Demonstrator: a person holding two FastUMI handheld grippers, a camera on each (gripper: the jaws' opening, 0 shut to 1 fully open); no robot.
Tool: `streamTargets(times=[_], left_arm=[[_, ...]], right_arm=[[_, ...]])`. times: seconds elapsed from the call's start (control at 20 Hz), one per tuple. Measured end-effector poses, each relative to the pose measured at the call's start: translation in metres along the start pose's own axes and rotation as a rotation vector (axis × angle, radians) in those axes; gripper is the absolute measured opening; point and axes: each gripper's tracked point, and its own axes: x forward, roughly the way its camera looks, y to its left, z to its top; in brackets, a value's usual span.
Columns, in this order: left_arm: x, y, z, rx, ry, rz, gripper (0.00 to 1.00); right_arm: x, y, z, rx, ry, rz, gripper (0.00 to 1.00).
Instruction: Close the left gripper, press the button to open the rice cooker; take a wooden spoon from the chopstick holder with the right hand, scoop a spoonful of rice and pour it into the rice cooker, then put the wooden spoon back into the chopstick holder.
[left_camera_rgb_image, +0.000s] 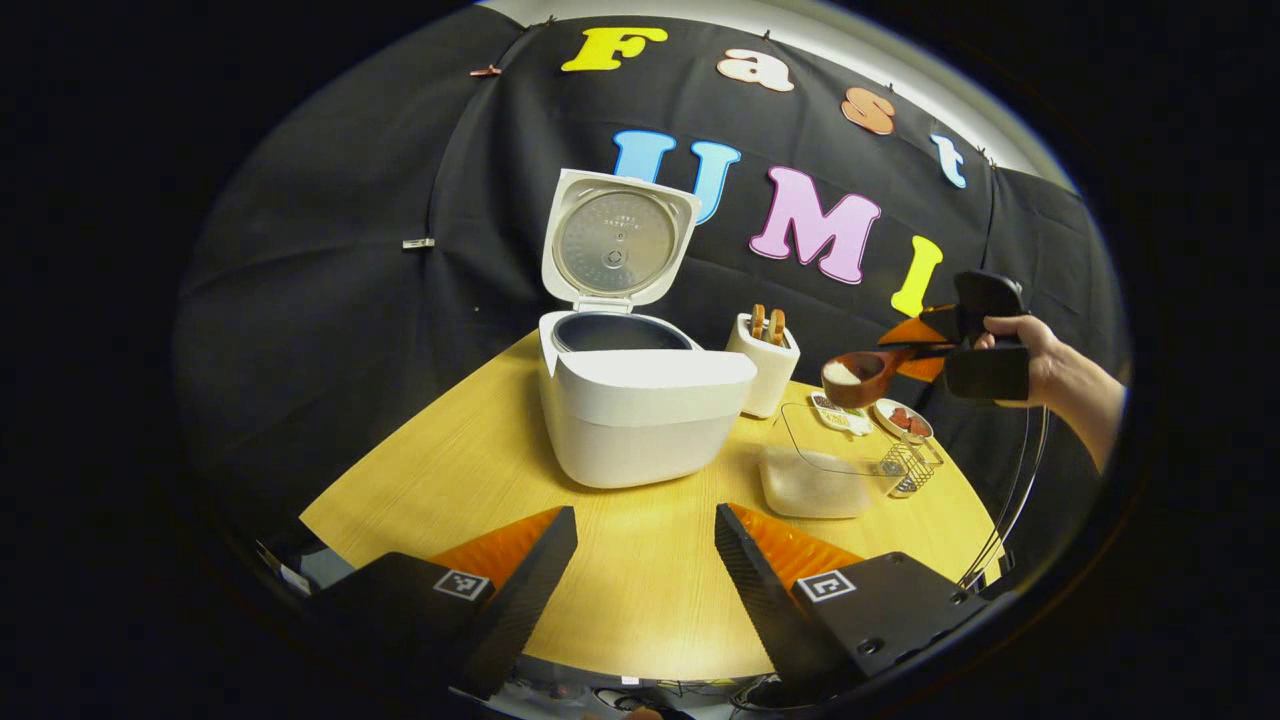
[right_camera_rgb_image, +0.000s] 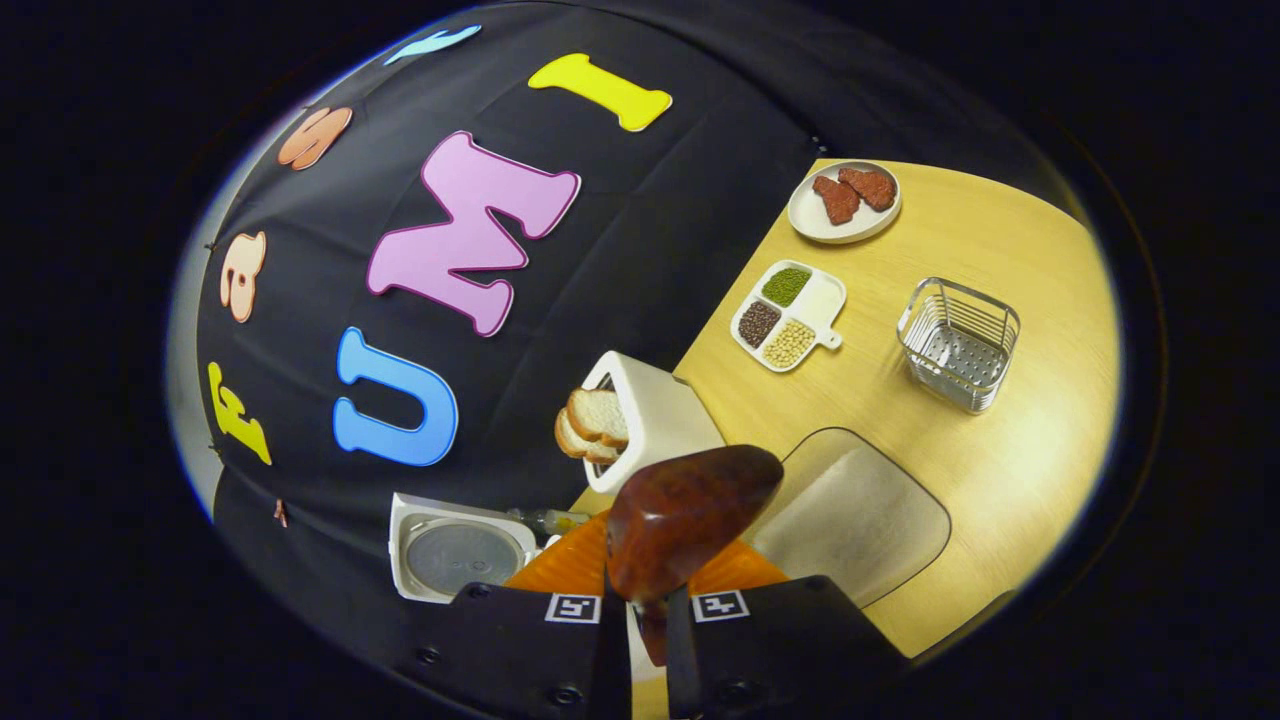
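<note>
Wooden spoon (right_camera_rgb_image: 690, 520) sits clamped by its handle in my right gripper's (right_camera_rgb_image: 640, 625) jaws, its bowl loaded with white rice and held in the air above the clear rice container (left_camera_rgb_image: 820, 470). My left gripper (left_camera_rgb_image: 645, 580) hangs over the bench (left_camera_rgb_image: 640, 600) with jaws spread apart, holding nothing. Beyond it, the rice cooker (left_camera_rgb_image: 640, 400) stands with lid up, chopstick holder (left_camera_rgb_image: 765, 365) just beside it.

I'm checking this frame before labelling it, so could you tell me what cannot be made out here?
- Rice cooker pot contents: left gripper view, hidden by its front wall.
- Rice in the wooden spoon: right gripper view shows the bowl's underside.
- Chopstick holder contents: left gripper view, too small.
- Clear container: right gripper view, partly behind the spoon.
</note>
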Motion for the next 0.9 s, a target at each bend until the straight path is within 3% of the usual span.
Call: streamTargets(times=[0.2, 0.45, 0.9], left_arm=[[0.001, 0.021, -0.003, -0.002, -0.008, 0.043, 0.96], [-0.004, 0.04, -0.008, -0.095, -0.016, 0.069, 0.96], [-0.012, 0.09, -0.012, -0.112, -0.016, 0.135, 0.96]], right_arm=[[0.004, 0.034, -0.017, 0.036, 0.033, 0.029, 0.18], [0.017, 0.086, -0.048, -0.007, 0.069, 0.077, 0.18], [0.064, 0.156, -0.099, 0.01, 0.106, 0.133, 0.18]])
